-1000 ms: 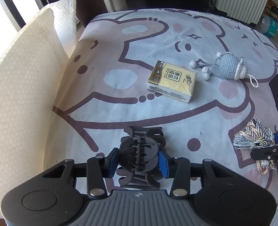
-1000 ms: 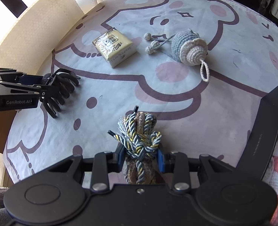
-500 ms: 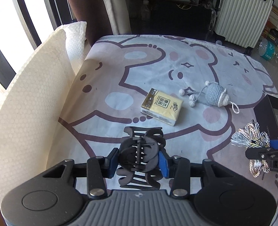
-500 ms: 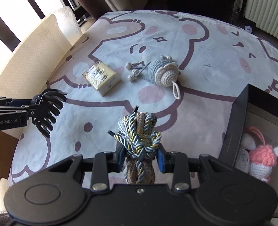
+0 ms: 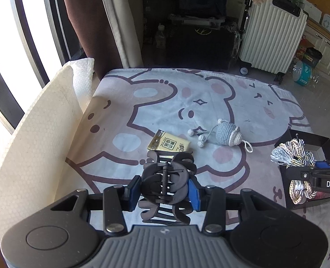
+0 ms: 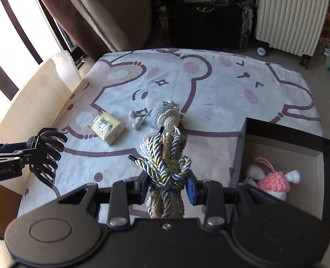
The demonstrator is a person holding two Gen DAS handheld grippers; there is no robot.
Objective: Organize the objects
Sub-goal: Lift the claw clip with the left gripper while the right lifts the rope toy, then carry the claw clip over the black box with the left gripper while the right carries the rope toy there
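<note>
Both grippers share one build: left gripper (image 5: 165, 189) and right gripper (image 6: 167, 184) have black plastic bodies, a round disc recess each side, silver pivot screws and blue finger pads (image 5: 192, 192). Left body carries a ribbed grey centre plate. White lettering: left "GenRobot.AI", right "DAS".

A home bedroom: a bed under a cartoon-bear sheet (image 5: 209, 102), dark curtains (image 5: 80, 17) by the window at 11 o'clock, a white ribbed suitcase (image 5: 274, 38) at 1 o'clock.
</note>
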